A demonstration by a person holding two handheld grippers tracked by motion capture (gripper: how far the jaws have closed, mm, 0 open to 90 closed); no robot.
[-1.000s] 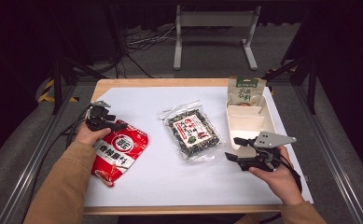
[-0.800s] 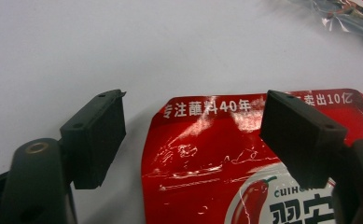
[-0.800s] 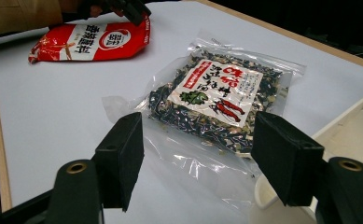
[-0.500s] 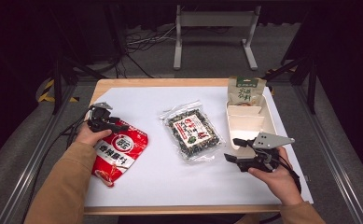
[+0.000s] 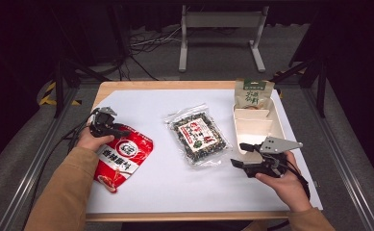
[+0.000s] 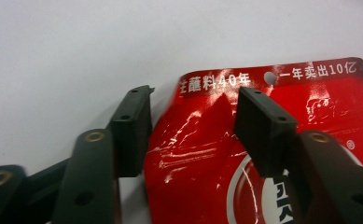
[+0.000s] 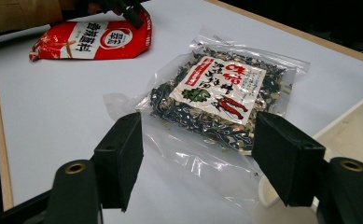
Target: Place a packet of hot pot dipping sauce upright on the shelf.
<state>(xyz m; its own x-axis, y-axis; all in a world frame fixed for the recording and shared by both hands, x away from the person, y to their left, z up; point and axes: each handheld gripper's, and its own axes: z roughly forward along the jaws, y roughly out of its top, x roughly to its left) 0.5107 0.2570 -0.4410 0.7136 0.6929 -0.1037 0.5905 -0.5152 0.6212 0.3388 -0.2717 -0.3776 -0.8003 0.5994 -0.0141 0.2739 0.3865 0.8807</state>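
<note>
Left gripper (image 6: 193, 112): your jaws have just been closing around the red packet's (image 6: 263, 154) top edge, not yet pinching.
Right gripper (image 7: 198, 154): you hold it wide open, empty.
Meaning: pickup looks imminent.

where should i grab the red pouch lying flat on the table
Take the red pouch by its flat sealed top edge, coming in low from the far-left corner. That thin seam sits between the left hand-held gripper jaws, which have just been closing on it.

The red pouch (image 6: 272, 154) is glossy, crinkled foil-like plastic; right of it lies a clear, shiny plastic bag (image 5: 197, 136) — both on matt white paper (image 5: 141, 103) over a wooden table (image 5: 141, 85).
</note>
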